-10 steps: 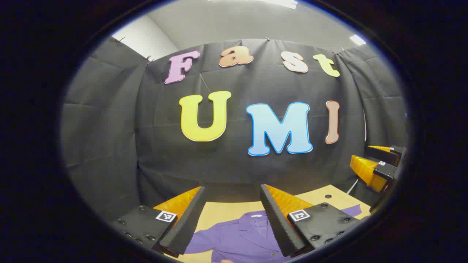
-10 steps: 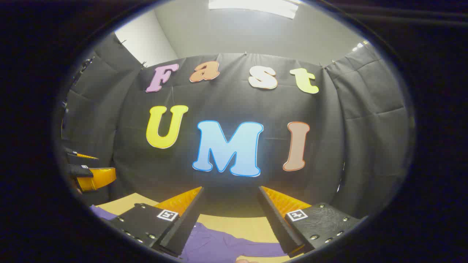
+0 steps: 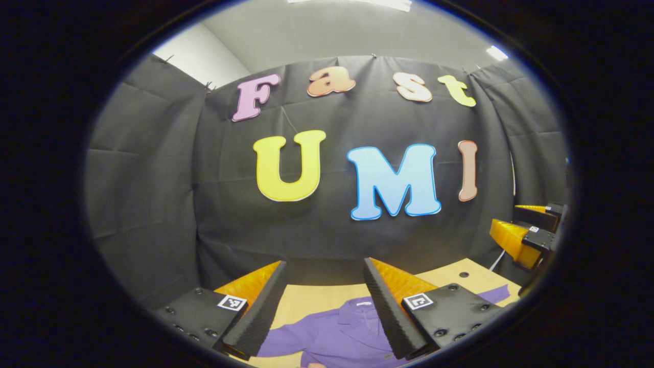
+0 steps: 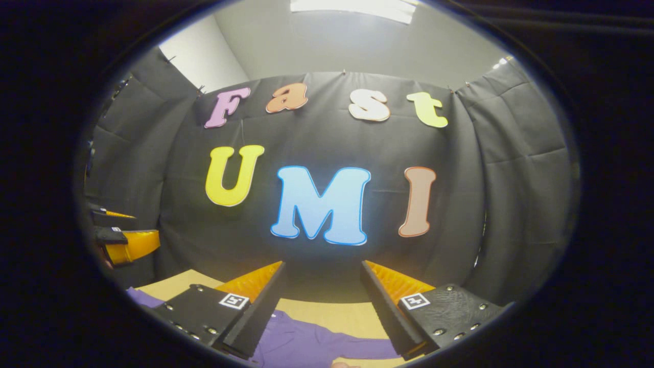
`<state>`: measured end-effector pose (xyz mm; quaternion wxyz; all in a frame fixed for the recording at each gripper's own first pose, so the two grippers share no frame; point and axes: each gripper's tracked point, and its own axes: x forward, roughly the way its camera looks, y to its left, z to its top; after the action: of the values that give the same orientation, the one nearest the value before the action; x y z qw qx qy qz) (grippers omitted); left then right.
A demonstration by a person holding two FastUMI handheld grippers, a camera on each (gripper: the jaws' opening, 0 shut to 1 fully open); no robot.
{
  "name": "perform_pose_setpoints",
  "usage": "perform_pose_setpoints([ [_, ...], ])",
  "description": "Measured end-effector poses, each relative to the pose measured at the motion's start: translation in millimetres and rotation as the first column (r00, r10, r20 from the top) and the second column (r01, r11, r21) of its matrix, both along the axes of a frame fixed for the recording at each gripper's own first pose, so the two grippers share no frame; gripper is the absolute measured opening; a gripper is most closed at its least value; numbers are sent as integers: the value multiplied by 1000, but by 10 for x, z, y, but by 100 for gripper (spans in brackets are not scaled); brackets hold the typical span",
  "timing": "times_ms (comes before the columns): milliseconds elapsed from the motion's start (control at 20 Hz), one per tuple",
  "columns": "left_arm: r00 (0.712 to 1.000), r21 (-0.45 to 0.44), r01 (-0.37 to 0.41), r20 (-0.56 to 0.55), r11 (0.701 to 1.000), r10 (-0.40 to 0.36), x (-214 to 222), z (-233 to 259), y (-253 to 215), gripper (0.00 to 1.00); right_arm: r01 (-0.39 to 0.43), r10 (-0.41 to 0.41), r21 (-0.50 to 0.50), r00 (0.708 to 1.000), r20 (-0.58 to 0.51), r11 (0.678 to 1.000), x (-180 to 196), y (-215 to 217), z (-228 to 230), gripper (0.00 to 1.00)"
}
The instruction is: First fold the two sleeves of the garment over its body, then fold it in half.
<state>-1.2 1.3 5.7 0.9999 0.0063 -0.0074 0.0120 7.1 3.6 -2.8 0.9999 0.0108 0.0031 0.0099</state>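
A purple collared garment (image 3: 332, 332) lies flat on the wooden table (image 3: 311, 299), collar toward the back wall. One sleeve end (image 3: 494, 294) reaches out to the right. In the right gripper view the garment (image 4: 306, 345) spreads below the fingers, with a sleeve end (image 4: 140, 296) at the left. My left gripper (image 3: 324, 268) hovers open above the collar area, nothing between its fingers. My right gripper (image 4: 322, 268) is also open and holds nothing, raised above the garment. The right gripper (image 3: 526, 232) appears at the right edge of the left gripper view; the left gripper (image 4: 120, 237) appears at the left edge of the right gripper view.
Black cloth walls close the booth behind and to both sides of the table. A small dark hole (image 3: 464, 274) marks the tabletop near its back right corner. Bare wood (image 4: 342, 314) shows between garment and wall.
Both views have tipped very slightly, showing a bit more of the garment below the left gripper. Both grippers remain open and raised.
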Motion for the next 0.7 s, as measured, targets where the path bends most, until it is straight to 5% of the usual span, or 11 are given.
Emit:
perform_pose_setpoints([
  [700,1000,15,18,13,1000,-18,-50,55,-192,93,36,-35,29,999,-28,999,19,-232,-144,92],
])
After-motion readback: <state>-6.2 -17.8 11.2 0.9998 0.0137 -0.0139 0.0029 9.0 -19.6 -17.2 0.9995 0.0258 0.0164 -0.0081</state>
